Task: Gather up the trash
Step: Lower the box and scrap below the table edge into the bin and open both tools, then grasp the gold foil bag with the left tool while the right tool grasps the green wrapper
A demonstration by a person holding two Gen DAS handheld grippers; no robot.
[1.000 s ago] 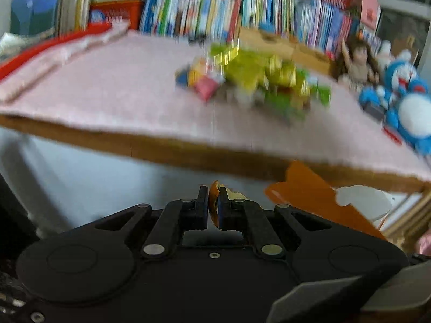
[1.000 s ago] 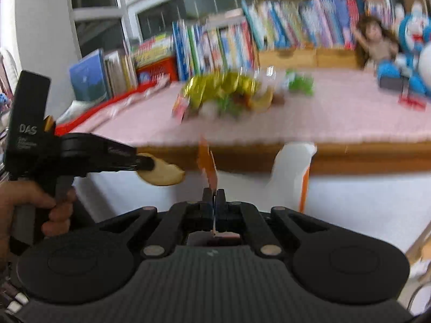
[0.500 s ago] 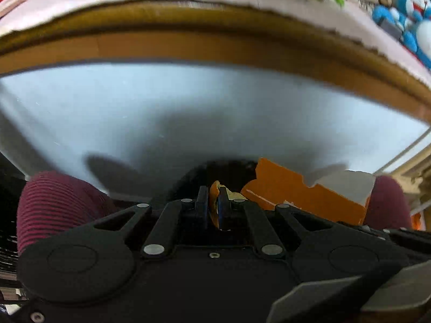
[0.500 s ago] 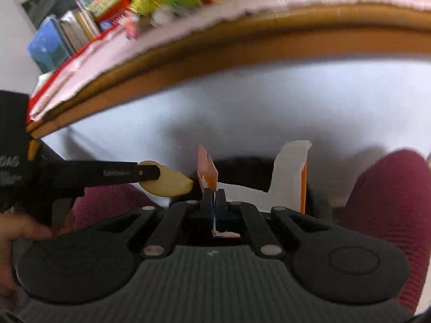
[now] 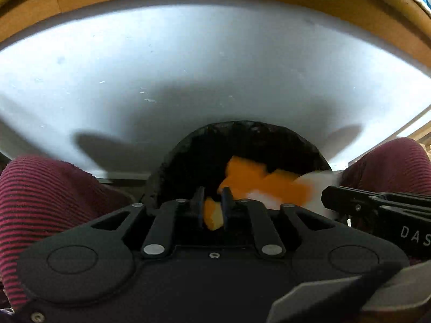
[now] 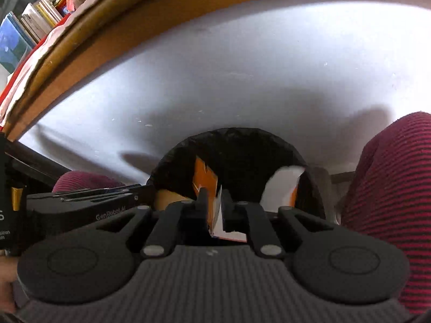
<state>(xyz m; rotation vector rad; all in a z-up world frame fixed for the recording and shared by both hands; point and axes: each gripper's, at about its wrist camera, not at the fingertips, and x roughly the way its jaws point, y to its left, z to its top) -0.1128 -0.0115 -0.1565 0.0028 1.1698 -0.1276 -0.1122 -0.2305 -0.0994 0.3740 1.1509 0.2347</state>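
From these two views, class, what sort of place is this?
Probably a home study or playroom. Crowded books stand behind a wooden table edge, a black-lined bin sits beneath it, and a seated person's striped knees flank the bin.

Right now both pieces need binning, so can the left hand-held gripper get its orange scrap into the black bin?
Probably yes. The left hand-held gripper hangs right over the black bin, the orange scrap between its parted fingers; nothing blocks the opening.

both hand-held grippers (image 5: 211, 210) lowered | jaws parted — wrappers (image 6: 215, 215) loose
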